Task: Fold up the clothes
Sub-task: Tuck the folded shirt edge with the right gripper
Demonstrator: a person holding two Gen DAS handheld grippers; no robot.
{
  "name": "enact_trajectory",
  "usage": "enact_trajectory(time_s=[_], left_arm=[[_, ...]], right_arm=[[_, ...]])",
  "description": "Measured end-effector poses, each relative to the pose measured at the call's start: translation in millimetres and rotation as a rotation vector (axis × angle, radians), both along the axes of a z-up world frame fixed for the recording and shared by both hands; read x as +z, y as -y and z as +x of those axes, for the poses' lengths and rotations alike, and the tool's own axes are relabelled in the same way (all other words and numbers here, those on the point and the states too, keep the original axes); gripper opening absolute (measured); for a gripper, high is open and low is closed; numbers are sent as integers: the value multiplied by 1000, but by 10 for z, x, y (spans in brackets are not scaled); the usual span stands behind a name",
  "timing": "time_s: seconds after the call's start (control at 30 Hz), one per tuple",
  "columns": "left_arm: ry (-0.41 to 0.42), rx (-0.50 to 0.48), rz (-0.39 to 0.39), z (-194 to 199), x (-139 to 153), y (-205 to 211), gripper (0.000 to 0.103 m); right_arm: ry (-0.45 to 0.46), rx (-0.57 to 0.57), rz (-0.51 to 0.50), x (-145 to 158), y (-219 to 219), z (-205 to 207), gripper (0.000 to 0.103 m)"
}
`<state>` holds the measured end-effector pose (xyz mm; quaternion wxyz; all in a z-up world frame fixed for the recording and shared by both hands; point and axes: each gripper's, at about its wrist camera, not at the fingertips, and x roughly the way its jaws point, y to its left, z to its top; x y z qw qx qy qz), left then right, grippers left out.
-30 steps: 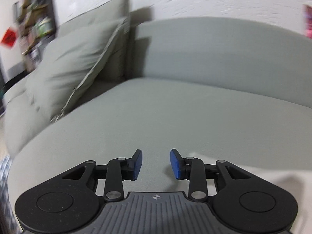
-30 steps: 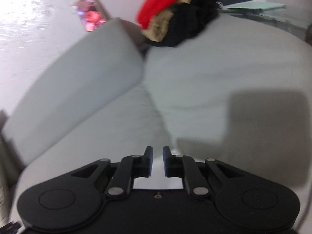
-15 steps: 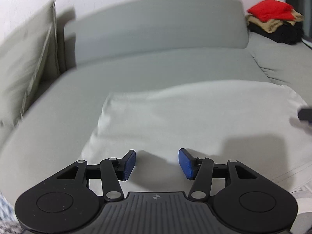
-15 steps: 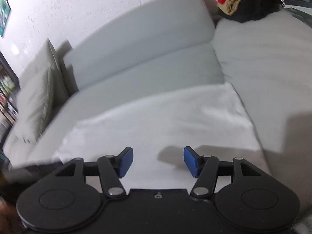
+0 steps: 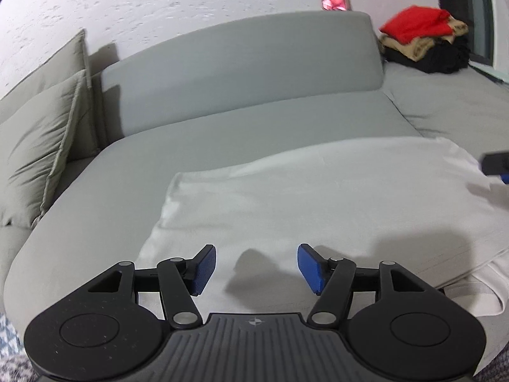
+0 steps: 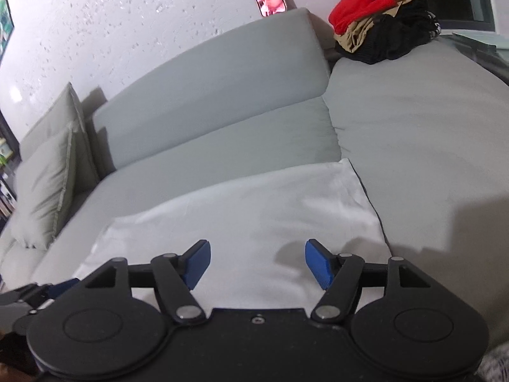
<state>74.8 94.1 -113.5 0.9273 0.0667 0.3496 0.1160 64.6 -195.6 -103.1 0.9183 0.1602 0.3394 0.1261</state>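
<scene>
White, thin cloth garment (image 5: 318,197) lies spread flat on the grey sofa seat (image 5: 222,133), near edge under both tools. The left gripper (image 5: 256,267) and right gripper (image 6: 257,262) hover over it, jaws apart and empty. A pinch here may catch only the top layer or bunch the cloth, skewing any fold.

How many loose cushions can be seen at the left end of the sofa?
2. One cushion leans at the left end of the sofa; a second cushion stands upright behind it against the wall. Others may be hidden beyond the picture edge.
</scene>
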Motion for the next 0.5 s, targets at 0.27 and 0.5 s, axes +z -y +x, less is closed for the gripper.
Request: enact_trajectory(time_s=[0.27, 0.5], left_arm=[[3, 140, -10, -5, 12, -298, 41], [-1, 217, -95, -135, 82, -538, 49]], right_arm=[[15, 89, -91, -25, -120, -134, 23], [-141, -39, -223, -234, -14, 56, 21]])
